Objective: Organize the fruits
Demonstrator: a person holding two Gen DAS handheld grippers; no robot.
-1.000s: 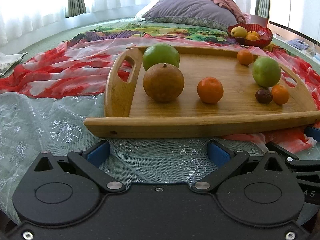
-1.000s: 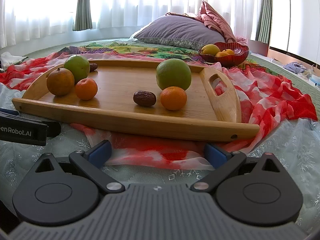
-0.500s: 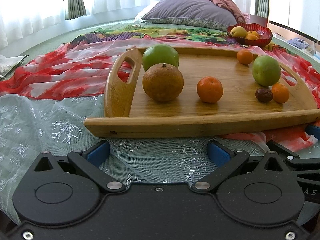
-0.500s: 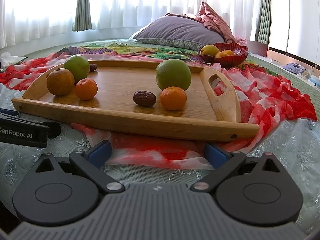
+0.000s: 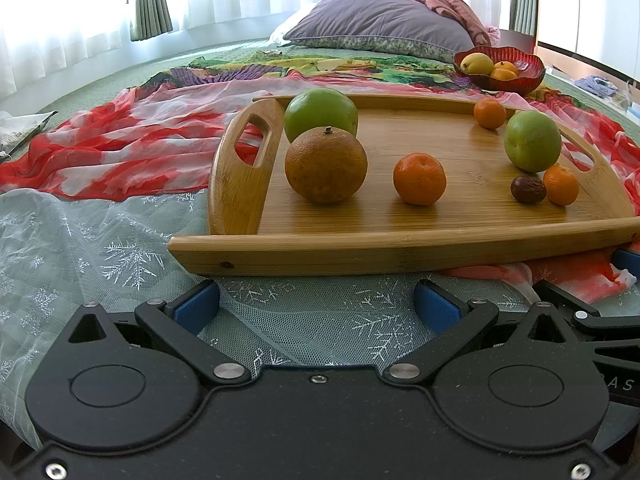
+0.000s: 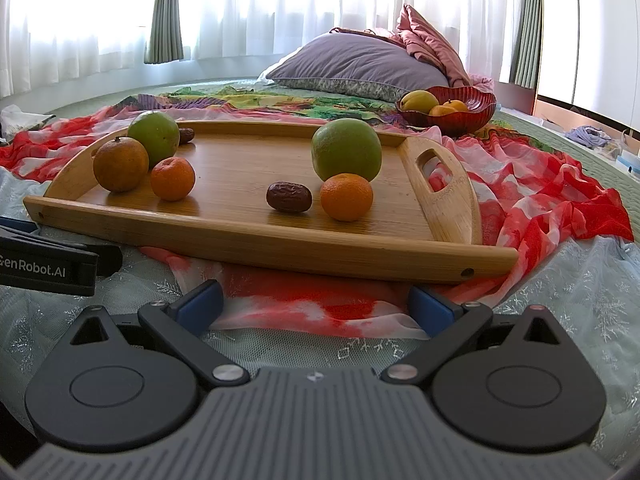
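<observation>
Both tools, left (image 5: 316,300) and right (image 6: 316,300), sat wide and empty before the tray (image 6: 256,236) on the bed. Its fruits looked round, firm and roll-prone, so I judged the near mandarin (image 6: 346,196) best gripped across its middle, the date (image 6: 289,197) lightly.

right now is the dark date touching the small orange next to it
Apart. The right wrist view shows bare tray wood between the date and the small orange.

Purple pillow (image 6: 356,66) propped at bed head, pink quilt (image 6: 430,42) bunched behind, red-white scarf (image 5: 120,148) spread, white curtains (image 6: 280,4) drawn.
</observation>
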